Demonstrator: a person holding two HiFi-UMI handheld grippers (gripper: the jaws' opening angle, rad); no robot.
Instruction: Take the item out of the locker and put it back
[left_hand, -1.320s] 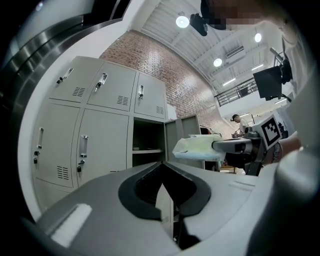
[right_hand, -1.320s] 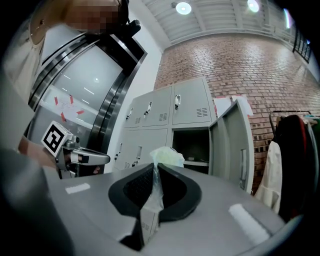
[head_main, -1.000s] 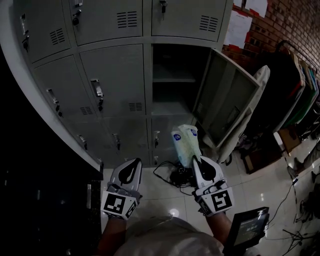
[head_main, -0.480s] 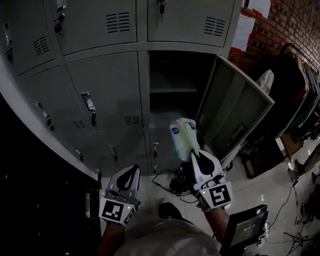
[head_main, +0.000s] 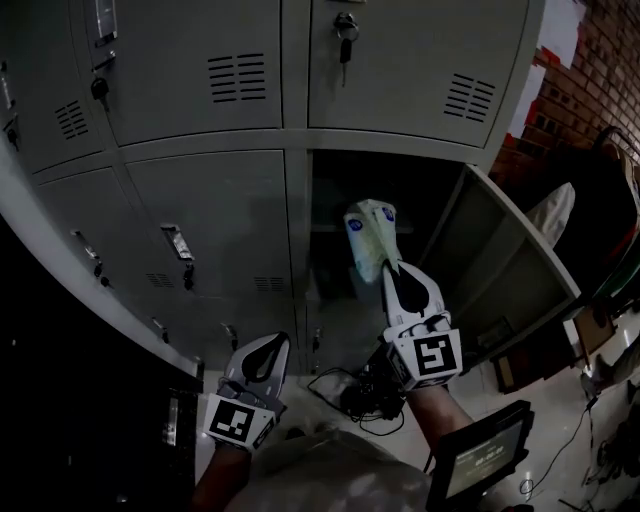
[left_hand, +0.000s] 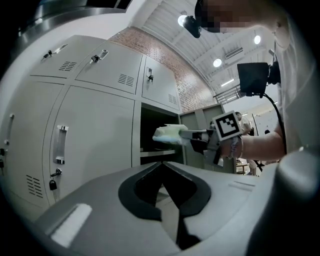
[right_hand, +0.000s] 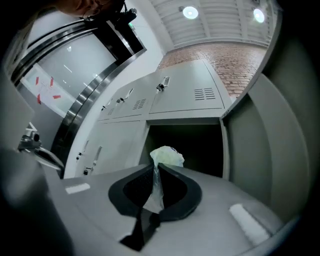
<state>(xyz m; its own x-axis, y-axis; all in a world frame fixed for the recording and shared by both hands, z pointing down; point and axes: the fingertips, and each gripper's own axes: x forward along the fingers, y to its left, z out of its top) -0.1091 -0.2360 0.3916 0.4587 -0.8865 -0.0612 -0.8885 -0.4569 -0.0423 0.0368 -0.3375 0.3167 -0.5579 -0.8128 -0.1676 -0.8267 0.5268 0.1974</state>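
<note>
The pale plastic packet (head_main: 371, 238) hangs in the air right at the mouth of the open locker compartment (head_main: 335, 180), pinched by its tail in the right gripper (head_main: 392, 266), jaws clamped tight on the film. The locker door (head_main: 505, 275) stands swung out to the right. Down low, the left gripper (head_main: 270, 345) sits closed and empty

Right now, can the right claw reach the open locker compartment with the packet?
Probably yes: the right claw, shut on the packet, is right at the open compartment. Its door stands swung aside, and nothing shows between.
</note>
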